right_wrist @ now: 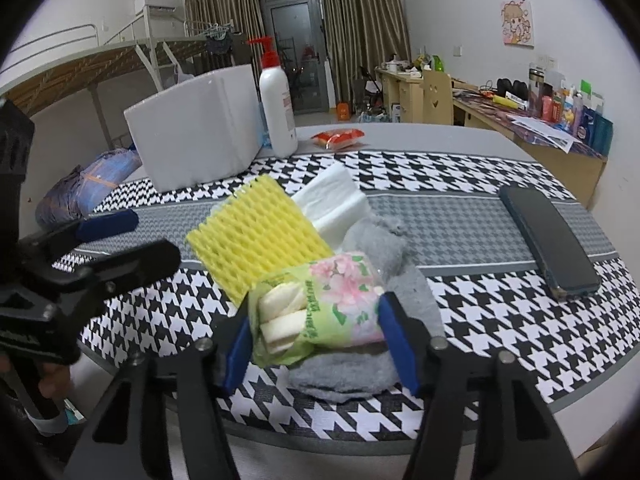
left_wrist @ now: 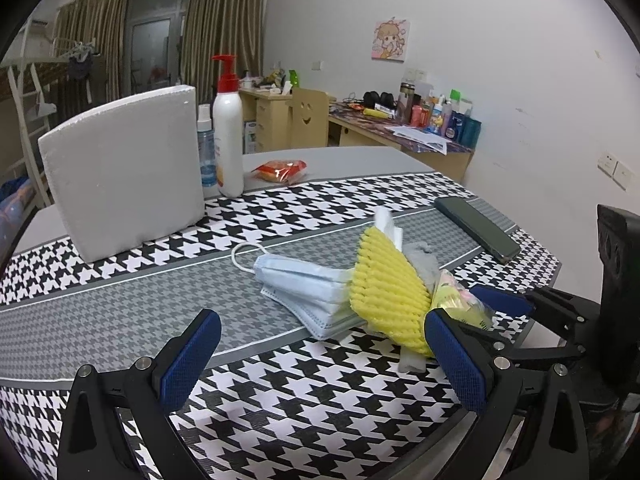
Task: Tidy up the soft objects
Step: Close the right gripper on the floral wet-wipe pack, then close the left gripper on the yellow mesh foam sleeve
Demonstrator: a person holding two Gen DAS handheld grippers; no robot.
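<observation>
tissue pack (right_wrist: 320, 304) | gripped between right gripper (right_wrist: 320, 344) fingers, atop grey cloth (right_wrist: 400, 272) | left gripper (left_wrist: 320, 360) fingers wide, empty

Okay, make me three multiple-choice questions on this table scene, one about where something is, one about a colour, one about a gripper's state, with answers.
1. Where does the phone lie?
A. right of the pile
B. on the foam block
C. under the masks

2. What colour is the foam net?
A. red
B. yellow
C. blue

3. What is the right gripper doing?
A. hanging empty
B. holding the pump bottle
C. closed on the tissue pack

Answers: 1 A, it lies on the cloth right of the pile; 2 B, plainly yellow; 3 C, both pads press the pack's sides.
</observation>
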